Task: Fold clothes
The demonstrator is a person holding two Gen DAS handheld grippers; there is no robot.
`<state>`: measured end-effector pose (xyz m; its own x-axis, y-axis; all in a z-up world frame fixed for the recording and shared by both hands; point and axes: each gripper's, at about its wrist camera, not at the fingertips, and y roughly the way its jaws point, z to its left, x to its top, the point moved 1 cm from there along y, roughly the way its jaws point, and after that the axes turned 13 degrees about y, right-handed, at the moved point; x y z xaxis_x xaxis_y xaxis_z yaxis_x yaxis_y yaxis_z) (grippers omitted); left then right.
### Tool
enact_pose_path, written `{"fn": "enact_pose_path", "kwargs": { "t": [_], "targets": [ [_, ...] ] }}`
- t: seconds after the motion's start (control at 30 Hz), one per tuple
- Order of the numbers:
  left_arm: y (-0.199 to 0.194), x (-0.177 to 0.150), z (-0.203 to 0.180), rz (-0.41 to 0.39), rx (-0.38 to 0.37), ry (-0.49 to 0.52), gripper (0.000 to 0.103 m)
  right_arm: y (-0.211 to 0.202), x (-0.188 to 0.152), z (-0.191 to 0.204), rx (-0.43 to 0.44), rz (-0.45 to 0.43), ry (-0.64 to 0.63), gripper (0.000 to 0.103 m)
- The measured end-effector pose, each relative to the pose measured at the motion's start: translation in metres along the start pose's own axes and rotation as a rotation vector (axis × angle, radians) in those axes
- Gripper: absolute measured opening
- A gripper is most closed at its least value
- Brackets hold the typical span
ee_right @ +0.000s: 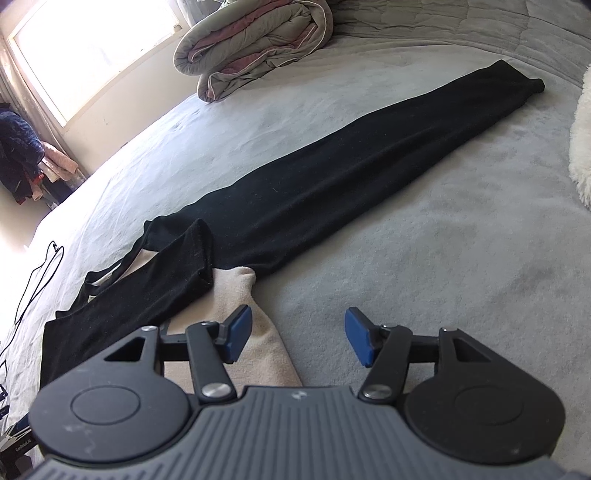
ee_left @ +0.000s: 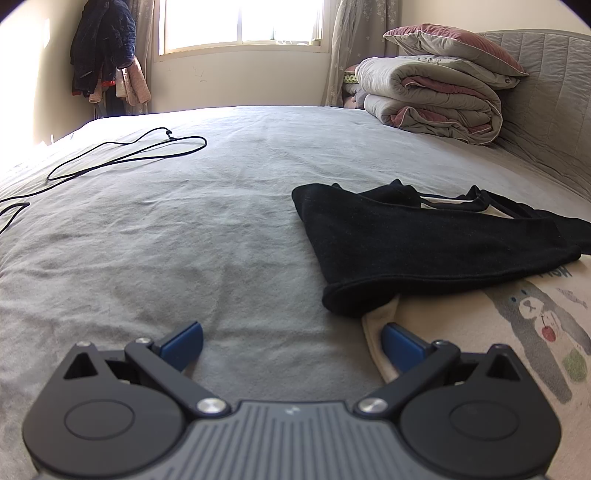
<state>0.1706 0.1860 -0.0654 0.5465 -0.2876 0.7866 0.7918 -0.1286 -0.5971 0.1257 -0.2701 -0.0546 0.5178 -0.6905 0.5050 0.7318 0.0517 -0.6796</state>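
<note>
Your left gripper point(ee_left: 291, 347) and right gripper point(ee_right: 298, 341) both have fingers apart and empty, while the black trousers point(ee_right: 332, 177) and cream garment point(ee_right: 240, 314) on the bed point(ee_right: 443, 258) remain unfolded.

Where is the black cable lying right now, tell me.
The black cable lies looped on the grey bedsheet at the far left of the left wrist view, well left of the black garment and below the window.
</note>
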Motion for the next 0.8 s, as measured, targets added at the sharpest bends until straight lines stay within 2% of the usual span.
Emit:
{"fn": "enact_pose_path", "kwargs": {
  "t": [0.23,0.37,0.47,0.5,0.8],
  "targets": [
    [0.000,0.000,0.000,0.000,0.000,0.000,0.103,-0.003,0.003,0.002,0.051,0.012,-0.031,0.060],
    [0.000,0.000,0.000,0.000,0.000,0.000,0.103,-0.007,0.012,0.009,0.065,0.015,-0.124,0.060],
    [0.000,0.000,0.000,0.000,-0.002,-0.002,0.103,-0.005,0.023,0.008,0.051,0.015,-0.170,0.068],
    [0.000,0.000,0.000,0.000,-0.001,-0.001,0.103,-0.002,0.027,0.004,0.040,0.010,-0.168,0.071],
    [0.002,0.000,0.000,0.002,-0.003,-0.001,0.103,0.021,0.073,-0.047,-0.063,-0.047,-0.042,0.071]
  ]
}}
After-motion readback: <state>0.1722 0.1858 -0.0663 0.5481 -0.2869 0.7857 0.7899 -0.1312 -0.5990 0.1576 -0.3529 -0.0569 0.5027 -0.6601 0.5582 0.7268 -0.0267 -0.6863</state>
